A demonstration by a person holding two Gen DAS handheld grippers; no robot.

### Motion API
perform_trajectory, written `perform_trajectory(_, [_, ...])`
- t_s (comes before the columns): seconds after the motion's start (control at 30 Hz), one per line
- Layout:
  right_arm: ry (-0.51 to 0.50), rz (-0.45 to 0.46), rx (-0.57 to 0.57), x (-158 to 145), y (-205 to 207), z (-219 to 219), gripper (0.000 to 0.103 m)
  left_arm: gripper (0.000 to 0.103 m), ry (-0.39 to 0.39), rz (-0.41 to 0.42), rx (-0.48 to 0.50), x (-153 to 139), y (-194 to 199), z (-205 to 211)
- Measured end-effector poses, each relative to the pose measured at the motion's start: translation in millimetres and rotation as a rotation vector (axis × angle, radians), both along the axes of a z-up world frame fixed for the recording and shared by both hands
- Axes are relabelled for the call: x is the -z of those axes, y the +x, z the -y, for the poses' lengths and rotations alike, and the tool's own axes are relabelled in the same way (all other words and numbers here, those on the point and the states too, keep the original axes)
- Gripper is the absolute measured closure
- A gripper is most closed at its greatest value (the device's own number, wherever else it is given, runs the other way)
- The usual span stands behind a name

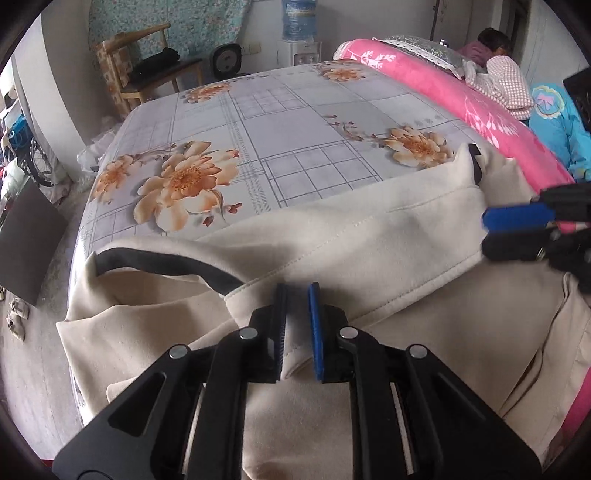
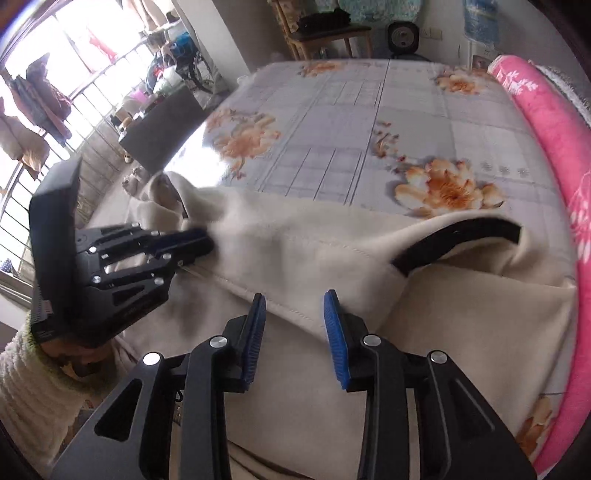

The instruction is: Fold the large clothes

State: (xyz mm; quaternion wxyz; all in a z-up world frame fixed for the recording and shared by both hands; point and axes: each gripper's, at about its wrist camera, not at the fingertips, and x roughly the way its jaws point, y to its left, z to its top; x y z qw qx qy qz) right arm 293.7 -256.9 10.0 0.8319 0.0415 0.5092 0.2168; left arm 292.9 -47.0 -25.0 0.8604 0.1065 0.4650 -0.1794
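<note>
One cream coat (image 1: 332,243) lies on one flowered bed sheet (image 1: 295,122), with two grippers, left (image 1: 297,291) and right (image 2: 294,297), one pink blanket (image 1: 436,81), one wooden chair (image 1: 125,62) and one water dispenser (image 1: 300,33).

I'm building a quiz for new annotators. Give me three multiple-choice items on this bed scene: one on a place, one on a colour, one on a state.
1. Where does the pink blanket lie relative to the floral sheet?
A. along its right side
B. folded on the wooden chair
C. spread under the coat

2. What colour is the trim on the cream coat?
A. red
B. black
C. green

3. How do the right tongs stand?
A. shut on the blanket
B. open, astride the coat's hem
C. out of view

Answers:
1. A, pink runs down the sheet's right side in both views.
2. B, a black band lines the coat's edges.
3. B, a wide gap shows, with the hem in it.
</note>
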Motion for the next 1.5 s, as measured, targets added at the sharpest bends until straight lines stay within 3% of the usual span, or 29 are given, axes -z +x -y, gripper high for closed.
perform_trajectory(0.1, [-0.033,0.068,0.024,-14,4,11,0.070,0.090,0.003,0.008,0.013,1,-2,-1])
perform_trajectory(0.27, [-0.119,-0.021,0.000,34,17,4,0.070,0.090,0.003,0.004,0.000,1,-2,-1])
perform_trajectory(0.4, [-0.097,-0.035,0.050,20,14,5,0.070,0.090,0.017,0.011,0.009,2,-4,-1])
perform_trajectory(0.57, [-0.122,0.082,0.043,-1,14,-7,0.070,0.091,0.021,0.008,0.000,2,-3,0])
perform_trajectory(0.7, [-0.229,0.048,0.008,38,23,-24,0.070,0.091,0.018,0.010,-0.019,1,-5,0])
perform_trajectory(0.73, [-0.245,0.086,0.008,38,19,-26,0.070,0.090,0.021,0.003,-0.026,1,-4,0])
perform_trajectory(0.83, [-0.299,0.105,0.024,24,6,-34,0.067,0.083,0.045,-0.003,-0.051,-11,-8,-2])
perform_trajectory(0.93, [-0.265,0.167,0.046,-1,-21,-31,0.047,0.068,0.077,0.042,-0.059,-33,-25,-7])
perform_trajectory(1.0, [-0.247,0.202,0.057,-14,-41,-29,0.044,0.064,0.070,0.061,-0.061,-50,-41,-14])
perform_trajectory(1.17, [-0.174,0.225,0.078,-27,-98,-25,0.034,0.042,0.041,0.075,-0.063,-73,-90,-31])
perform_trajectory(1.27, [-0.142,0.211,0.103,-21,-133,-24,0.031,0.030,0.042,0.076,-0.074,-69,-126,-37])
perform_trajectory(1.5, [-0.111,0.132,0.177,11,-185,-20,0.024,0.022,0.064,0.036,-0.107,-27,-185,-31])
